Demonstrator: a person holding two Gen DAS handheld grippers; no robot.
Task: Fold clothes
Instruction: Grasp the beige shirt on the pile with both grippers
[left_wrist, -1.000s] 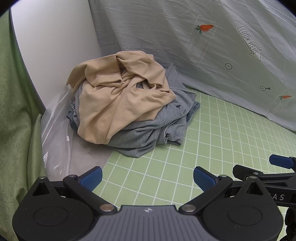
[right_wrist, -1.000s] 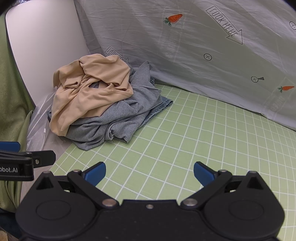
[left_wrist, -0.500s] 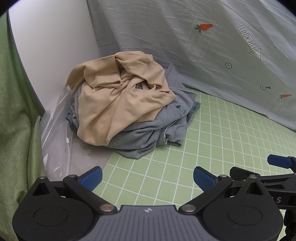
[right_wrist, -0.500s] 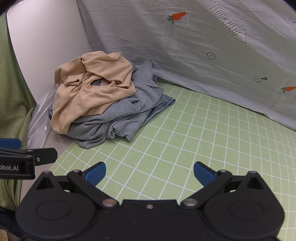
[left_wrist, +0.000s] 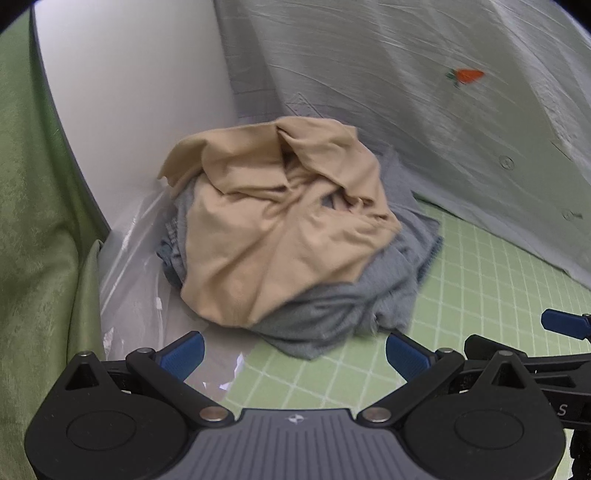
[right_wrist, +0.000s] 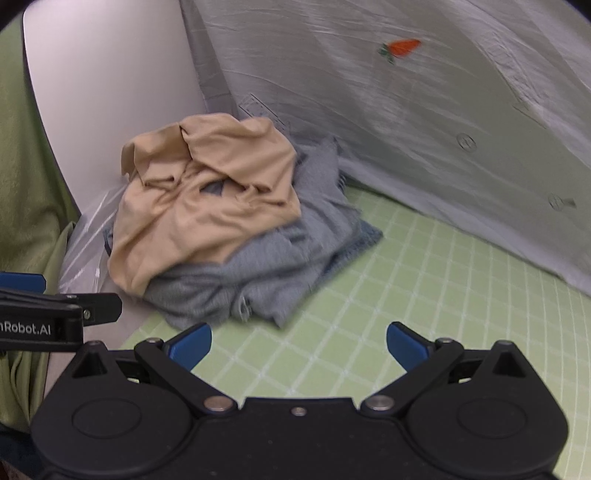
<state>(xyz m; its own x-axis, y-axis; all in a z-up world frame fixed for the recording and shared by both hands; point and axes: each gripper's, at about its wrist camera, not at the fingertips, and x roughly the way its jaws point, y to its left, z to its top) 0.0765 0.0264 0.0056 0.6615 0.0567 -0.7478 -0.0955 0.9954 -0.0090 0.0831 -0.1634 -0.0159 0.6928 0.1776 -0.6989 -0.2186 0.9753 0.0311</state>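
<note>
A crumpled beige garment (left_wrist: 273, 221) lies on top of a rumpled grey garment (left_wrist: 343, 306), piled at the far left of a green grid mat (left_wrist: 480, 295). The pile also shows in the right wrist view, beige (right_wrist: 199, 206) over grey (right_wrist: 280, 266). My left gripper (left_wrist: 293, 354) is open and empty, just short of the pile's near edge. My right gripper (right_wrist: 299, 341) is open and empty, a little in front of the grey garment. The left gripper's side (right_wrist: 44, 314) shows at the left of the right wrist view.
A clear plastic bag (left_wrist: 129, 266) lies under the pile's left side. A white panel (left_wrist: 129, 92) stands behind it, with green cloth (left_wrist: 33, 221) at the far left. A grey sheet with carrot prints (left_wrist: 443, 110) hangs along the back.
Both grippers have moved forward and left toward the pile, which now looms larger and more central. Both grippers stay open. The clothes have not moved.
</note>
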